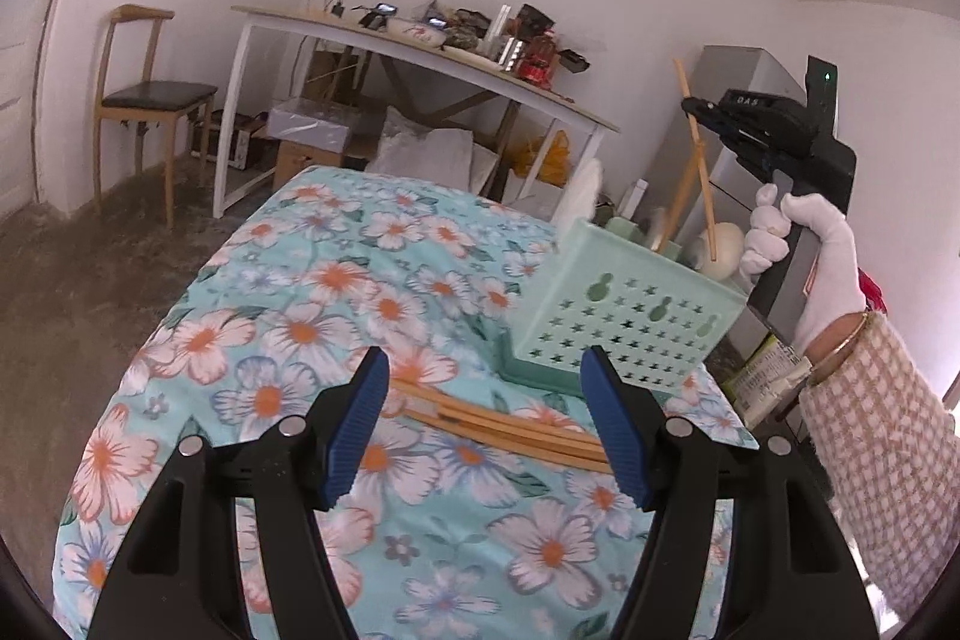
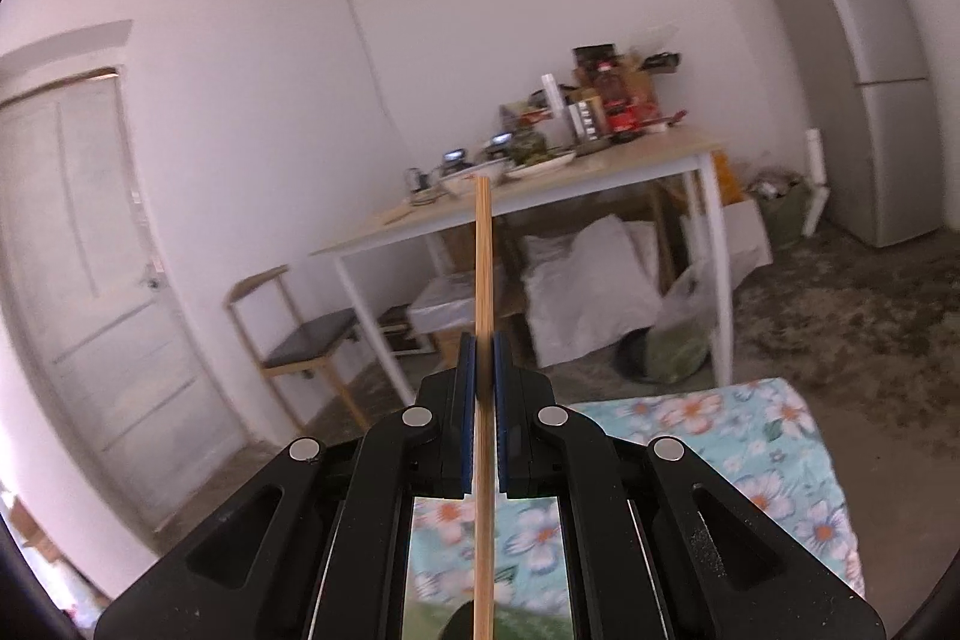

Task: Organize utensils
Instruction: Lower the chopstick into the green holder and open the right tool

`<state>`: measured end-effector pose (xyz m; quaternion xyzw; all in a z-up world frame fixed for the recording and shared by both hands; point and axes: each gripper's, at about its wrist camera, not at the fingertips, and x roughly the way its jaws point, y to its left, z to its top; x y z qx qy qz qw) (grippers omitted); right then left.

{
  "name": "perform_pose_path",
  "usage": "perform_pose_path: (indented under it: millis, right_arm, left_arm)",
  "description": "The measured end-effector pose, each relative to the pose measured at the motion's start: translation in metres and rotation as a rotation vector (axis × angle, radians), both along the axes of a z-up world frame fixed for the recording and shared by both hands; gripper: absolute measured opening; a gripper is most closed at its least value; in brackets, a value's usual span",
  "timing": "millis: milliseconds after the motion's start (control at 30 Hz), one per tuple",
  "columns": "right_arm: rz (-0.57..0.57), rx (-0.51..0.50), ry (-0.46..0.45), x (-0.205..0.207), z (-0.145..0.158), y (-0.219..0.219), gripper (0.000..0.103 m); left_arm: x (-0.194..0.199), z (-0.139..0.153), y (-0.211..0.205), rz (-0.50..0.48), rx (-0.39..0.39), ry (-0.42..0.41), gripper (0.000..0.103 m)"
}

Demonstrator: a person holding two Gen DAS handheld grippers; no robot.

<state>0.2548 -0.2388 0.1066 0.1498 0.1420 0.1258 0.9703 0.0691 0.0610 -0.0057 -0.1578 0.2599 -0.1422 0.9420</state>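
Table (image 1: 420,550) covered by floral cloth (image 1: 336,292). Green perforated basket (image 1: 624,316) stood at right edge, toward far corner. Bundle of wooden chopsticks (image 1: 510,427) lay flat on cloth just beside basket's near side, running crosswise.

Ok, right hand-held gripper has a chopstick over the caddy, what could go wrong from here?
1. The chopstick is pinched partway along its length by the right hand-held gripper, leaving long free ends; it could pivot or slip before release.
2. The green caddy looks tilted, near the table's edge; a hard drop might tip it.
3. The loose chopsticks lie between the left hand-held gripper fingers; closing could catch several.
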Motion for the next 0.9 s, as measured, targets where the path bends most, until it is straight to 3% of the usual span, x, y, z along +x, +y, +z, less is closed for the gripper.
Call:
perform_pose_path:
  millis: [300,533,900]
  right_arm:
    - [-0.095,-0.064,0.023,0.01,-0.019,0.004,0.004]
    - [-0.103,-0.127,0.01,0.006,-0.019,0.013,0.004]
    - [-0.072,-0.118,0.021,-0.024,-0.02,0.0,0.01]
  left_arm:
    - [0.004,-0.007,0.004,0.011,-0.005,0.014,0.064]
    - [0.004,-0.006,0.002,0.005,-0.004,0.008,0.064]
    - [0.003,-0.005,-0.002,0.005,-0.015,0.009,0.064]
